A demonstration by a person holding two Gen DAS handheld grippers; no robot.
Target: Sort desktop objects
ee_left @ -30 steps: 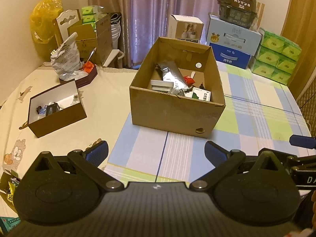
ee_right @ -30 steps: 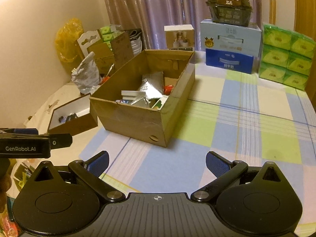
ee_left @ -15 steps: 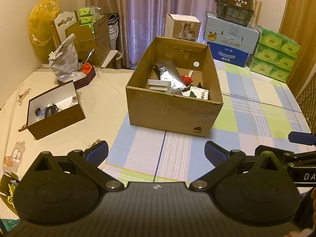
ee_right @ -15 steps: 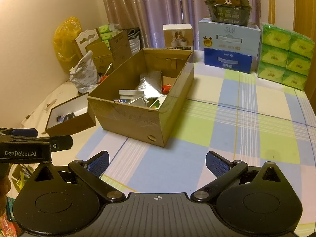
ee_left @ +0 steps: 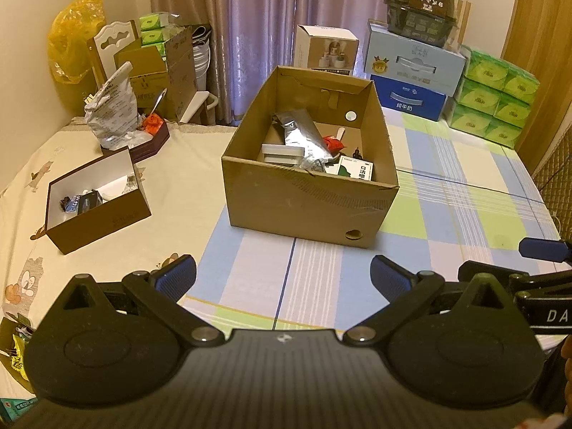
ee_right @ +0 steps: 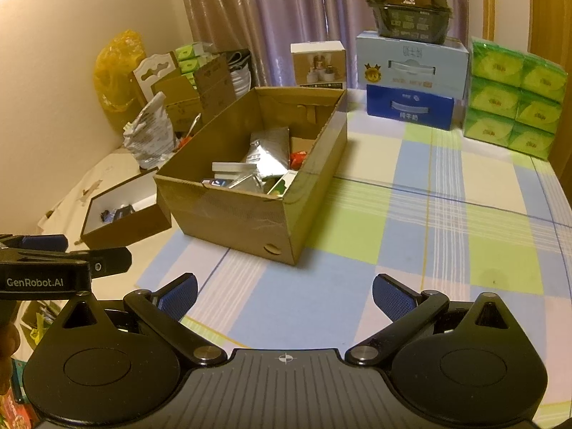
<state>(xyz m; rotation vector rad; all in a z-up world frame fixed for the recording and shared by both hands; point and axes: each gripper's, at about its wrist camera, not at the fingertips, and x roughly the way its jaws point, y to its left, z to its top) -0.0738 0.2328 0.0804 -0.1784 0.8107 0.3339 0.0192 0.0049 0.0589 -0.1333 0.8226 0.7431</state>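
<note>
An open cardboard box [ee_left: 304,207] [ee_right: 236,214] stands mid-table, holding a silver foil pouch [ee_left: 302,134] [ee_right: 266,153], flat white boxes [ee_left: 282,152], a red item [ee_left: 330,142] and a green-and-white carton [ee_left: 354,171]. To its left sits a small brown box [ee_left: 107,220] [ee_right: 132,223] with a white inside and a few small dark items. My left gripper [ee_left: 282,279] is open and empty, well short of the cardboard box. My right gripper [ee_right: 284,291] is open and empty too, hovering over the checked cloth. Each gripper shows at the edge of the other's view.
Blue and white cartons [ee_left: 411,75], a dark container [ee_left: 420,7] on top and green tissue packs [ee_left: 497,107] line the table's back right. A crumpled silver bag [ee_left: 111,111] on a dark tray, stacked cardboard boxes [ee_left: 161,68] and a yellow bag [ee_left: 77,43] crowd the back left. Snack packets [ee_left: 14,354] lie lower left.
Both grippers have drawn back and risen slightly, so the cardboard box sits a little farther off. Both stay open and empty.
</note>
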